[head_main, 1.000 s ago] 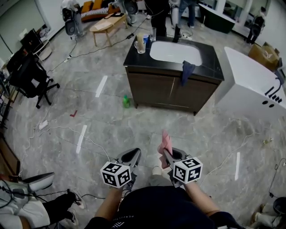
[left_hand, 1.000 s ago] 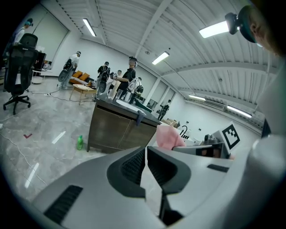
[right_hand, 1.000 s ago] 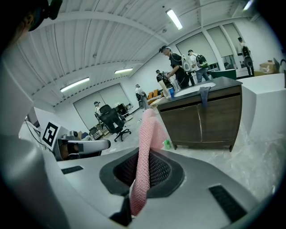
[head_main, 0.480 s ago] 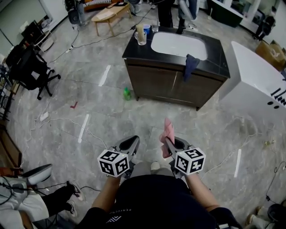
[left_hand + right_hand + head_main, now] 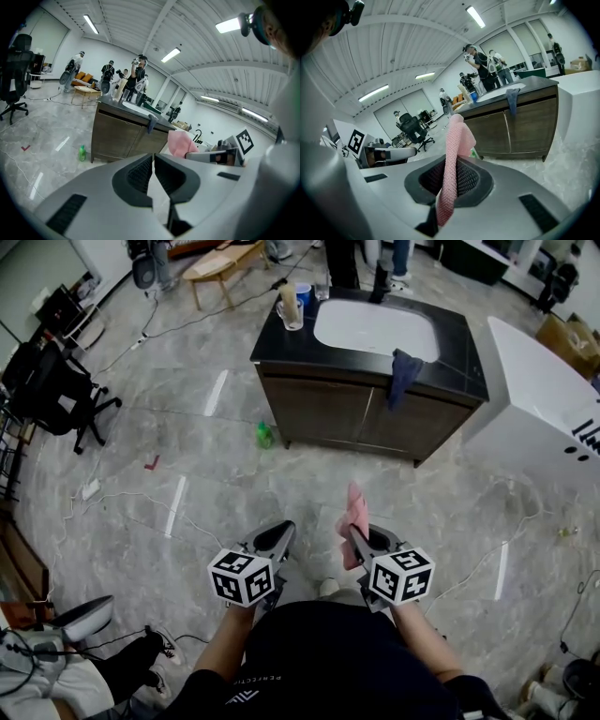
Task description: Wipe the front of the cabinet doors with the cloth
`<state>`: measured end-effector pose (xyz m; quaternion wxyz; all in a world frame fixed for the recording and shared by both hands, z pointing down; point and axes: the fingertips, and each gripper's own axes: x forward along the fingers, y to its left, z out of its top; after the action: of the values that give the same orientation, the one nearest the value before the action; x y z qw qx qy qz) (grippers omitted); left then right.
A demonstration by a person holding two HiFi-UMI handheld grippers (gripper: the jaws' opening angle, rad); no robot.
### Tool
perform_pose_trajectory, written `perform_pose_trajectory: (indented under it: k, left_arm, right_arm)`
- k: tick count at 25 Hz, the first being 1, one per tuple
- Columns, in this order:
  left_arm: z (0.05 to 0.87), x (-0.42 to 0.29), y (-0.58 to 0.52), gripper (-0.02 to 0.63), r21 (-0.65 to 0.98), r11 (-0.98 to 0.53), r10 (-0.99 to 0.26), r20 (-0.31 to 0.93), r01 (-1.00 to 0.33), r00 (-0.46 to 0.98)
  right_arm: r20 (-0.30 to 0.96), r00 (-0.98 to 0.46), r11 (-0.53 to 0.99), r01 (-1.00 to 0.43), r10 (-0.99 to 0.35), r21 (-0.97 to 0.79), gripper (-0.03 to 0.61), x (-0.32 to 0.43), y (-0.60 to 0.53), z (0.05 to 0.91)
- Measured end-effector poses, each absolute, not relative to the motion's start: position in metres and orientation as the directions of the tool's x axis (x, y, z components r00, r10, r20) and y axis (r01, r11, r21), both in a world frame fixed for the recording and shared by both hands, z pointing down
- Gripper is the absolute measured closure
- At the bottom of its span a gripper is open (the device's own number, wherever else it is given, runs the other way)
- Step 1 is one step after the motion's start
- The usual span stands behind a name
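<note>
1. Nearer than a second ago, the cabinet doors (image 5: 361, 418) lie upper centre, well ahead.
2. My right gripper (image 5: 356, 538) pinches the pink cloth (image 5: 354, 510) upright, below them.
3. My left gripper (image 5: 279, 538) is closed, empty.

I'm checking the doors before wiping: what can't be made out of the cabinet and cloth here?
Dirt on the cabinet doors: too small and far, every view.
Door strip under the blue rag: covered by it, head view.
Cabinet's right end: behind the pink cloth, left gripper view.
Cloth's lower end: sunk between the right tongs, right gripper view.
</note>
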<state>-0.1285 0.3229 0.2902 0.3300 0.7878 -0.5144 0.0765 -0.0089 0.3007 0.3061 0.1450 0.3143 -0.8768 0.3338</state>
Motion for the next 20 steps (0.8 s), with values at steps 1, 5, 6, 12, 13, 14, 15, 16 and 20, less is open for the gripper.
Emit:
perform_pose_trajectory:
  k: [1, 5, 6, 12, 13, 14, 15, 16, 20]
  left_arm:
    - [0.292, -0.130, 0.317, 0.594, 0.445, -0.259, -0.755, 0.460, -0.857, 0.467]
    - [0.293, -0.138, 0.288, 0.592, 0.446, -0.299, -0.738, 0.453, -0.844, 0.501]
    - [0.294, -0.142, 0.281, 0.594, 0.446, -0.307, -0.732, 0.455, -0.841, 0.508]
    - [0.302, -0.179, 0.244, 0.592, 0.467, -0.321, -0.692, 0.478, -0.824, 0.541]
    - [0.303, -0.185, 0.237, 0.592, 0.470, -0.325, -0.685, 0.481, -0.821, 0.547]
    - [0.303, -0.190, 0.231, 0.592, 0.473, -0.328, -0.679, 0.484, -0.817, 0.553]
    - [0.304, -0.195, 0.225, 0.592, 0.476, -0.333, -0.672, 0.486, -0.814, 0.559]
    - [0.304, -0.200, 0.219, 0.592, 0.479, -0.337, -0.666, 0.487, -0.811, 0.564]
    - [0.305, -0.218, 0.194, 0.592, 0.489, -0.351, -0.656, 0.481, -0.798, 0.583]
  right_arm:
    - [0.468, -0.754, 0.573, -0.655, -0.460, -0.492, 0.537, -0.010, 0.296, 0.308]
    - [0.488, -0.726, 0.540, -0.687, -0.484, -0.487, 0.537, -0.017, 0.275, 0.317]
    - [0.492, -0.720, 0.530, -0.693, -0.489, -0.488, 0.537, -0.020, 0.269, 0.318]
    - [0.503, -0.699, 0.485, -0.715, -0.507, -0.504, 0.537, -0.057, 0.234, 0.318]
    - [0.505, -0.696, 0.482, -0.718, -0.510, -0.502, 0.537, -0.063, 0.228, 0.317]
    - [0.508, -0.693, 0.480, -0.721, -0.512, -0.500, 0.537, -0.069, 0.223, 0.317]
    - [0.511, -0.690, 0.476, -0.724, -0.513, -0.499, 0.537, -0.075, 0.218, 0.316]
    - [0.514, -0.686, 0.472, -0.728, -0.515, -0.498, 0.537, -0.080, 0.213, 0.316]
    - [0.535, -0.668, 0.446, -0.744, -0.517, -0.498, 0.537, -0.098, 0.193, 0.318]
